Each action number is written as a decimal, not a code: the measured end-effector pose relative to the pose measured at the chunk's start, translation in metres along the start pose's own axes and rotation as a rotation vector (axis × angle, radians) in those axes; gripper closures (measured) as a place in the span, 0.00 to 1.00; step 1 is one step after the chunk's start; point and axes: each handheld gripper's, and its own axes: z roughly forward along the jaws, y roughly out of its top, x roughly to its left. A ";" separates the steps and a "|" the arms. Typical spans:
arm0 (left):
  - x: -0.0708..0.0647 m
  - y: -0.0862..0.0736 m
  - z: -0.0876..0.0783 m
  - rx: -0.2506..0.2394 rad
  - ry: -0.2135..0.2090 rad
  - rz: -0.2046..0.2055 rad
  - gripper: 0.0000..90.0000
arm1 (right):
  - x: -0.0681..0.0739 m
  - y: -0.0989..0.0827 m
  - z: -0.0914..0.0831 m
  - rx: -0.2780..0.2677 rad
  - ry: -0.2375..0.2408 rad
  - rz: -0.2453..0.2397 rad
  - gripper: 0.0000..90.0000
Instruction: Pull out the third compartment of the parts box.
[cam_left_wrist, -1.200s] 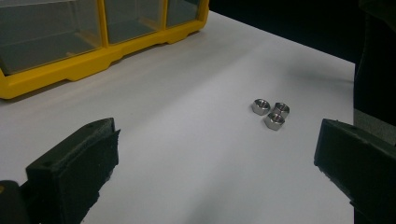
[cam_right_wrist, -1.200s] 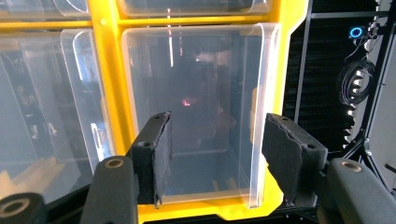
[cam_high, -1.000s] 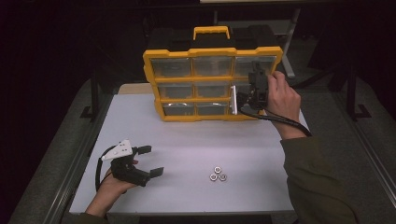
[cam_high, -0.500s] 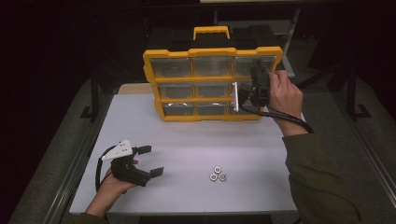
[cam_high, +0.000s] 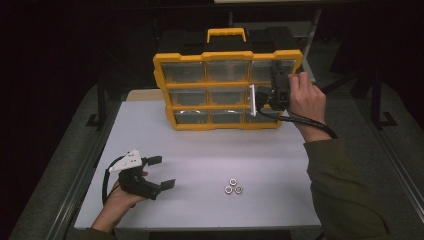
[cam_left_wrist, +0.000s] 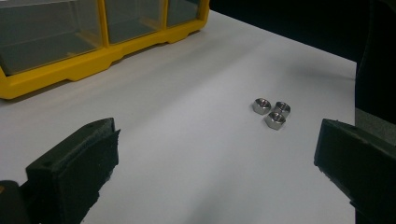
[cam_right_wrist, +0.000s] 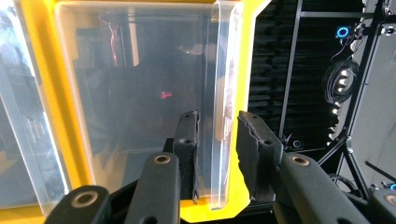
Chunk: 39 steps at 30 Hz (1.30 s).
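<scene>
The clear plastic drawer at the right end of the middle row of the yellow organizer case is the thing in hand: in the right gripper view its front lip stands between the two black jaws, and the right gripper has just been closing its jaws around that lip, one pad inside the drawer wall and one outside. The near pad looks close to the plastic, but whether both pads press on it yet I cannot tell. Gripping the lip edge-on, with the gripper held level, probably serves to pull the drawer straight out of its slot. The case stands upright on its long edge at the far side of the white table, handle up, so the drawer fronts face the person. Three steel hex nuts lie touching one another near the front of the table, likely meant for a drawer. The left gripper rests on the table at the front left, jaws spread and empty, pointing toward the nuts.
</scene>
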 end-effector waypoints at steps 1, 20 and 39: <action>0.000 0.000 0.000 0.003 0.001 0.002 0.00 | -0.001 0.000 0.001 -0.001 0.007 -0.004 0.77; 0.000 0.000 -0.001 0.002 0.005 -0.009 0.00 | -0.005 -0.002 0.005 -0.006 0.017 -0.035 0.86; -0.001 -0.001 0.000 0.009 0.002 -0.004 0.00 | -0.007 -0.003 0.005 -0.009 0.027 -0.029 0.88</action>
